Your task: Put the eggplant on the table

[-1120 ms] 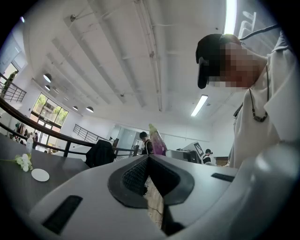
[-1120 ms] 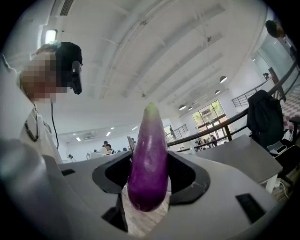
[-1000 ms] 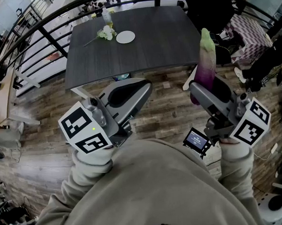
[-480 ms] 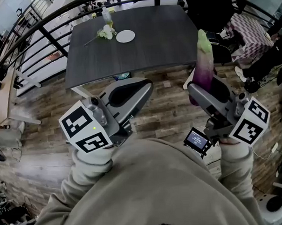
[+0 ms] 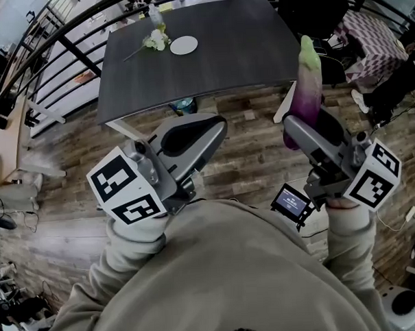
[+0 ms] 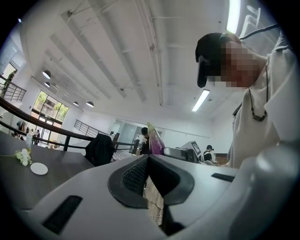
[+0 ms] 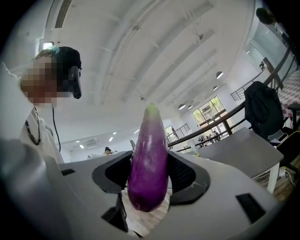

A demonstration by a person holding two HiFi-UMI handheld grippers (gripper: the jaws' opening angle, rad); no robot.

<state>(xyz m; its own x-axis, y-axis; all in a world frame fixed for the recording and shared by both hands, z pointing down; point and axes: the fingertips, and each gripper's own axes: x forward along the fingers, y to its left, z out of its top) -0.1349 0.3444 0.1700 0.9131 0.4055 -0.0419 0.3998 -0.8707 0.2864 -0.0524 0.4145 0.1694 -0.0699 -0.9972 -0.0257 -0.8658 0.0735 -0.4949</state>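
Note:
A long purple eggplant [image 5: 306, 88] with a pale green tip stands upright in my right gripper [image 5: 300, 126], whose jaws are shut on its lower half. The right gripper view shows the eggplant [image 7: 149, 159] pressed between the two dark pads, its round end hanging below them. My left gripper [image 5: 216, 127] is held level at the left, shut with nothing in it; its pads [image 6: 140, 176] meet at the tip. The dark table [image 5: 210, 65] lies ahead of both grippers, beyond a strip of wooden floor.
On the table's far end sit a white plate [image 5: 184, 45], a small bunch of flowers [image 5: 154, 40] and a bottle [image 5: 154, 16]. A black railing [image 5: 65, 44] runs behind the table. A dark jacket on a chair [image 5: 310, 6] stands at the table's right corner.
Both grippers have edged a little forward toward the table. The eggplant stays upright in the right gripper, and neither pair of jaws has changed.

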